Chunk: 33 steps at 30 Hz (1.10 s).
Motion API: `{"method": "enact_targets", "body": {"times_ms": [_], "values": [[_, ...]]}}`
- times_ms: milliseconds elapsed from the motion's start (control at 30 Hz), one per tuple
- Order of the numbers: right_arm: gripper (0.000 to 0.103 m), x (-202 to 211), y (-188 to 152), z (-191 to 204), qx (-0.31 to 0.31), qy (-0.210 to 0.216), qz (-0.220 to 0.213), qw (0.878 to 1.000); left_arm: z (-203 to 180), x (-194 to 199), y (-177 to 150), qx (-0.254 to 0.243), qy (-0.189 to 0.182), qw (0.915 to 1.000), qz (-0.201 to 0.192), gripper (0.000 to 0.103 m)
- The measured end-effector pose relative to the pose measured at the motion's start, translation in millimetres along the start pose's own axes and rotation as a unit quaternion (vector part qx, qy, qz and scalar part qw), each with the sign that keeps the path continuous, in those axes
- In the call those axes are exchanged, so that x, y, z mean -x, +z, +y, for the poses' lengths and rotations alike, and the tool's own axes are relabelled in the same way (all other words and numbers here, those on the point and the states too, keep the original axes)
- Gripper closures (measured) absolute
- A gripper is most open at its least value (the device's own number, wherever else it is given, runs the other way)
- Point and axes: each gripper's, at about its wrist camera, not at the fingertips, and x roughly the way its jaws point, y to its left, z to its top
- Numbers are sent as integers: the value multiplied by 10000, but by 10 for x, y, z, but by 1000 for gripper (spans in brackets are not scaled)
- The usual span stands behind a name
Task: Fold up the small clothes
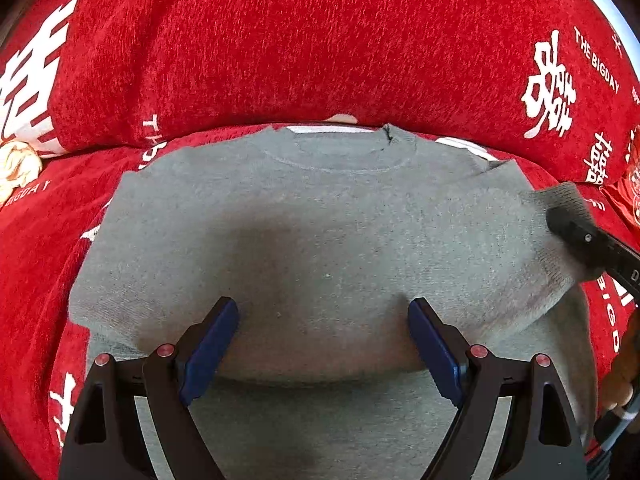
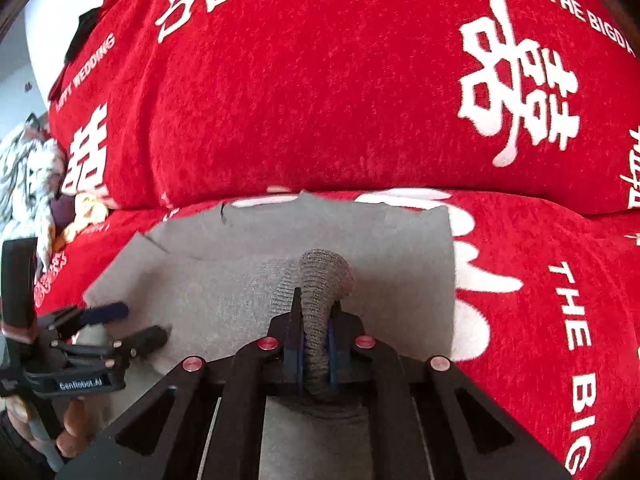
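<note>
Ribbed grey knit, the sleeve cuff of a small grey sweater, is pinched between the blue pads of the right gripper; the fingers are pressed nearly together on it, and the cuff's rounded end stands up past the fingertips. From the left wrist view the same cuff shows at the far right, half covered by the dark finger of that gripper, whose body is cut off by the frame edge.

The left gripper has its fingers spread wide, with only flat sweater cloth between and beneath the blue pads; whether the tips touch the fabric cannot be told. A shadow darkens the cloth just ahead of them. The sweater lies spread on a red cover with white characters, its neckline well beyond the fingertips, at the fold where the seat meets the back cushion.

No container is in sight. The sweater's lower hem is hidden behind the gripper bodies in both views. Left of the fingers, at the frame edge, a pale crumpled object is too blurred to identify. A hand holding the left gripper's handle is partly cut off.
</note>
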Motion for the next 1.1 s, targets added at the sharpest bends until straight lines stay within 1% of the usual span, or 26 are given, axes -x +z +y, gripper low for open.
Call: {"method": "enact_targets", "body": {"times_ms": [133, 167, 233, 267, 300, 333, 400, 433, 500, 533, 567, 633, 667, 733, 767, 800, 833, 867, 900, 933, 1000, 1100], "values": [[93, -214, -50, -42, -31, -71, 420, 9991, 8, 1, -2, -17, 21, 10000, -3, 15], [87, -233, -66, -69, -58, -97, 504, 9987, 15, 7, -1, -13, 15, 10000, -1, 15], [77, -231, -77, -136, -217, -167, 523, 9983, 33, 30, 3, -10, 26, 10000, -9, 15], [61, -220, -69, -165, -306, -221, 507, 9980, 53, 51, 10, -7, 57, 10000, -27, 15], [48, -175, -59, -215, -435, -368, 459, 9973, 70, 71, 18, 3, 84, 9999, -54, 15], [46, -136, -47, -245, -496, -459, 392, 9969, 104, 101, 30, 26, 109, 9999, -97, 15], [45, 36, -15, -237, -470, -698, 109, 9964, 191, 145, 68, 137, 150, 9997, -170, 15], [45, 97, 0, -178, -371, -702, 12, 9968, 241, 150, 95, 238, 160, 9994, -182, 15], [43, 151, 28, 23, -71, -559, -56, 9984, 307, 104, 148, 425, 187, 9989, -109, 15], [42, 141, 34, 134, 84, -458, -25, 9989, 318, 72, 166, 454, 207, 9987, -60, 15], [41, 102, 41, 281, 282, -296, 61, 9991, 321, 32, 177, 447, 302, 9985, 13, 15], [41, -17, 36, 515, 595, -47, 277, 9978, 319, -55, 177, 377, 569, 9976, 123, 15], [41, -84, 28, 581, 705, -17, 365, 9968, 342, -82, 167, 354, 631, 9973, 136, 15], [41, -258, 0, 647, 867, -90, 582, 9945, 425, -96, 138, 317, 675, 9972, 102, 15], [41, -369, -23, 605, 893, -264, 766, 9927, 478, -86, 124, 306, 669, 9973, 80, 15], [41, -419, -41, 530, 865, -464, 862, 9914, 524, -72, 110, 309, 644, 9974, 79, 15], [41, -386, -21, 397, 687, -492, 707, 9939, 585, -45, 99, 326, 631, 9974, 81, 15], [41, -353, 8, 311, 463, -565, 677, 9950, 614, -29, 99, 345, 642, 9973, 83, 15], [41, -314, 27, 224, 299, -726, 691, 9945, 640, -8, 99, 376, 672, 9970, 93, 15], [41, -263, 37, 165, 209, -854, 674, 9938, 657, 27, 93, 430, 747, 9962, 77, 15], [40, -151, 42, 144, 135, -995, 588, 9932, 632, 92, 76, 476, 710, 9963, 6, 15], [40, 27, 8, 344, 216, -663, 457, 9965, 466, 141, 28, 351, 535, 9979, -35, 15]]}}
